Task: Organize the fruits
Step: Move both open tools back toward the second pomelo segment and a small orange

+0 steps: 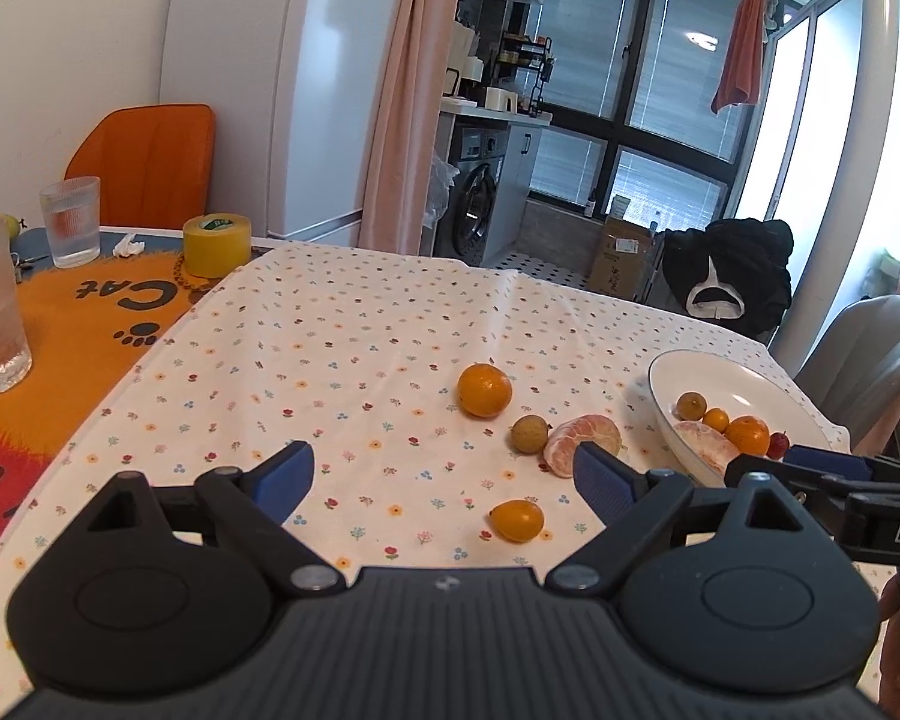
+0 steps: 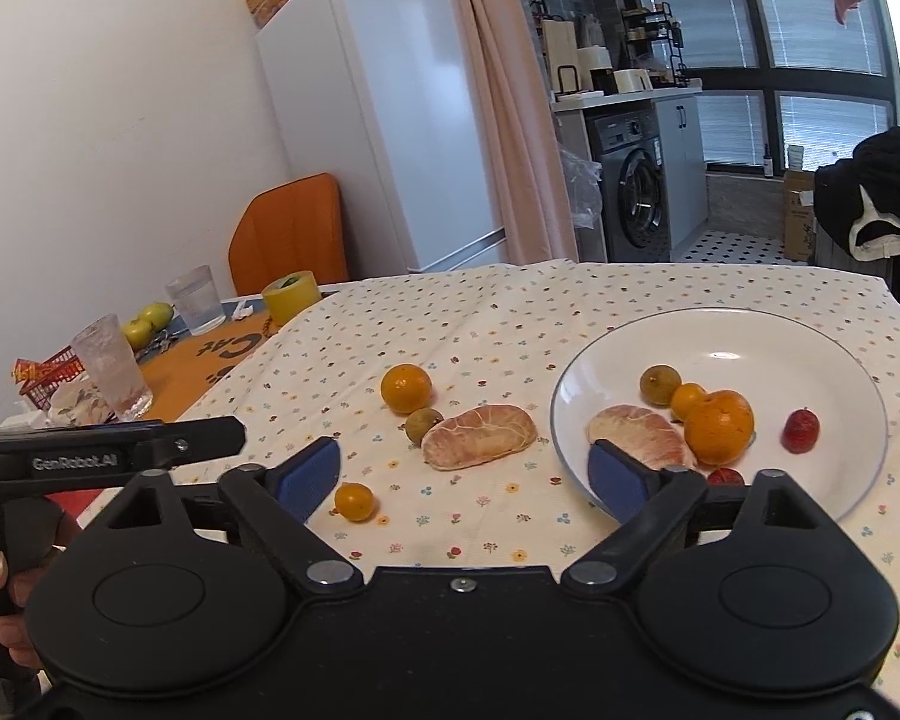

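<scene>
- The left gripper (image 1: 444,474) hangs over the near part of the flowered tablecloth (image 1: 342,324) with its blue pads spread wide and nothing between them.
- The right gripper (image 2: 463,477) is spread just as wide and just as empty; its right pad (image 2: 618,480) hangs over the near rim of the white plate (image 2: 750,330).
- Loose on the cloth, left of the plate, lie four fruits: a round orange (image 2: 406,387) farthest back, a small brownish-green fruit (image 2: 423,425) just in front of it, a peeled citrus half (image 2: 479,435) touching that small fruit, and a little kumquat (image 2: 354,501) alone, nearest the grippers.
- From the left wrist view the kumquat (image 1: 516,519) sits between the two pads and a bit ahead of them, touching neither.
- On the plate sit another peeled citrus piece (image 2: 642,435), an orange (image 2: 719,426) beside it, a small yellow-orange fruit (image 2: 687,399) and a brownish-green one (image 2: 660,384) behind those, and a red fruit (image 2: 801,431) off to the right, apart from the rest. A second red one (image 2: 725,476) peeks out at the near rim, half hidden by the gripper.
- Over on the left, on an orange mat (image 1: 90,312), stand two ribbed glasses (image 1: 71,222) and a roll of yellow tape (image 1: 217,245).
- A hand (image 2: 0,600) grips the left tool's handle at the edge of the right wrist view.
</scene>
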Demonstrator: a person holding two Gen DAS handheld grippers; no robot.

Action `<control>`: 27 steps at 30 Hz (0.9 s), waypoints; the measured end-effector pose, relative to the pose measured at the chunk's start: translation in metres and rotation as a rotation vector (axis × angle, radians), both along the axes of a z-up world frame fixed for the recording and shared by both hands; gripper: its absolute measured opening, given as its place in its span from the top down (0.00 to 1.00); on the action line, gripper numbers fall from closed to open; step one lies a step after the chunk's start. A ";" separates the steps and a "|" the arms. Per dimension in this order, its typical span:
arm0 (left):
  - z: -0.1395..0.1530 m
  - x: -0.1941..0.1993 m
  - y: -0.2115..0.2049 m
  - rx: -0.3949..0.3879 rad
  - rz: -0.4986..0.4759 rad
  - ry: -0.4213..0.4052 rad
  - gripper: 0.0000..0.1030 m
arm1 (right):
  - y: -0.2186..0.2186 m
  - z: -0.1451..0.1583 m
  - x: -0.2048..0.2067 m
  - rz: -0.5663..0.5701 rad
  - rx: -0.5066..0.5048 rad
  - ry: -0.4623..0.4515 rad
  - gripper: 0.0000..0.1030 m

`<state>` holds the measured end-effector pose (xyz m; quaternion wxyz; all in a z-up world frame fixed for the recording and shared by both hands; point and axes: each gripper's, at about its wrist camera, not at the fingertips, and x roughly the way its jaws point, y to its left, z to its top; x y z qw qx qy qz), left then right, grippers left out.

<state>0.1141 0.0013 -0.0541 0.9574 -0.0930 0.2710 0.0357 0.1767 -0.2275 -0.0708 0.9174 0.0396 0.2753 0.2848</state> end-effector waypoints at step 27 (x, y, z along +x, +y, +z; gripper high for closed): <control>-0.043 0.049 -0.019 -0.034 -0.092 0.099 0.45 | 0.015 -0.021 0.026 0.068 -0.051 0.079 0.35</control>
